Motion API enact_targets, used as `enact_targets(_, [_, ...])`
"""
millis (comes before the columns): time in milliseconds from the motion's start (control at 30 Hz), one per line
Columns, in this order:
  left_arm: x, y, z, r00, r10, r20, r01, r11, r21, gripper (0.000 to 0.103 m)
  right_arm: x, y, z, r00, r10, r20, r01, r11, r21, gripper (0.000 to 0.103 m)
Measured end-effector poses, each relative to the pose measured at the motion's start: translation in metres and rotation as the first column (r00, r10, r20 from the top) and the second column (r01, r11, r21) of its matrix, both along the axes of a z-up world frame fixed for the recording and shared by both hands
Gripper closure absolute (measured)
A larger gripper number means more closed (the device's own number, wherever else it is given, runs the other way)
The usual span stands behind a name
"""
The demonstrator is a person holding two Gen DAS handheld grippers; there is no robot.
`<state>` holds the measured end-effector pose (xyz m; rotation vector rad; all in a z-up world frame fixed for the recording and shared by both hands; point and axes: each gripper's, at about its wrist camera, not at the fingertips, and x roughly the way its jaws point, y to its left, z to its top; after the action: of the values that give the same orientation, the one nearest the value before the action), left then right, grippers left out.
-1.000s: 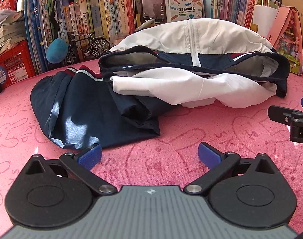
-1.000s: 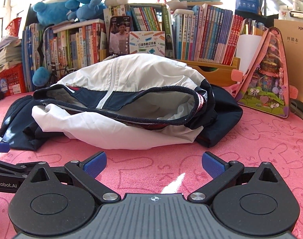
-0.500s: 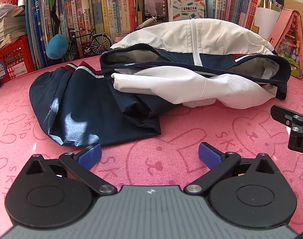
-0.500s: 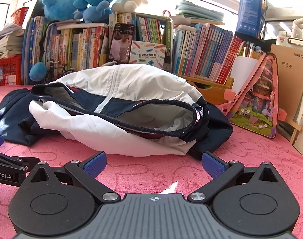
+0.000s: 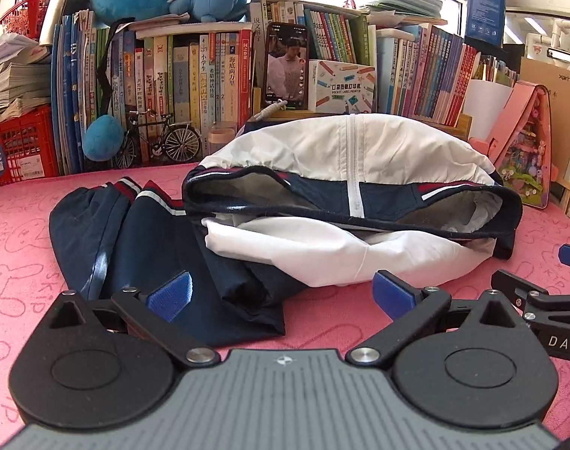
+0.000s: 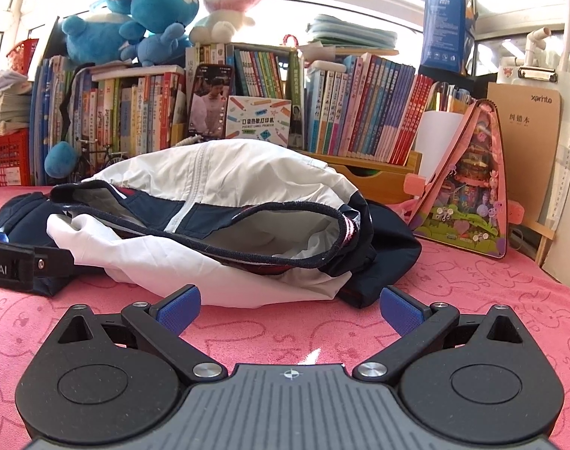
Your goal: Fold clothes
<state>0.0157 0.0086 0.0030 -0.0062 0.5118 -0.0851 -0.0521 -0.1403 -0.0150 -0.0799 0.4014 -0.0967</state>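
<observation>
A white and navy jacket (image 5: pixel 345 195) lies in a rumpled heap on the pink cloth (image 5: pixel 22 247), hem opening toward me, a navy sleeve (image 5: pixel 142 247) spread to its left. It also shows in the right wrist view (image 6: pixel 225 202). My left gripper (image 5: pixel 281 292) is open and empty, low over the navy sleeve's near edge. My right gripper (image 6: pixel 290 305) is open and empty just in front of the white lower layer. Each gripper's fingers show at the other view's edge.
A row of books (image 5: pixel 195 71) with a phone (image 5: pixel 285 65), a model bicycle (image 5: pixel 153 142) and plush toys (image 6: pixel 135 18) lines the back. A pink toy case (image 6: pixel 468 183) stands at the right. A red crate (image 5: pixel 18 146) sits at the left.
Both grippers have come closer to the jacket and tilted up, so more of the shelf shows. The jacket has not moved. Both grippers stay open.
</observation>
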Motion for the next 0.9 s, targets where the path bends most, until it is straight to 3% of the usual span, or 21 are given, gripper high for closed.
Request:
enact_targets(67, [0.002,-0.002,-0.002,1.000,0.007,0.015,-0.007,1.000,0.010,0.000,0.002,0.000,0.000,1.000,0.000,-0.007,0.000,1.000,-0.006,0.000])
enact_targets(200, [0.005,-0.009,-0.021,1.000,-0.002,-0.031,0.003,1.000,0.029,0.000,0.001,-0.005,0.001,1.000,0.003,-0.004,-0.003,1.000,0.002,0.000])
enact_targets(467, [0.005,-0.015,-0.023,0.998,0.049,-0.039,-0.046,0.995,0.093,0.000,-0.004,0.001,0.001,1.000,-0.010,0.016,0.010,1.000,-0.002,0.000])
enact_targets(900, [0.006,-0.013,-0.023,0.997,0.058,-0.041,-0.055,0.995,0.081,0.000,-0.003,0.001,0.001,1.000,-0.024,0.002,0.024,1.000,-0.015,0.000])
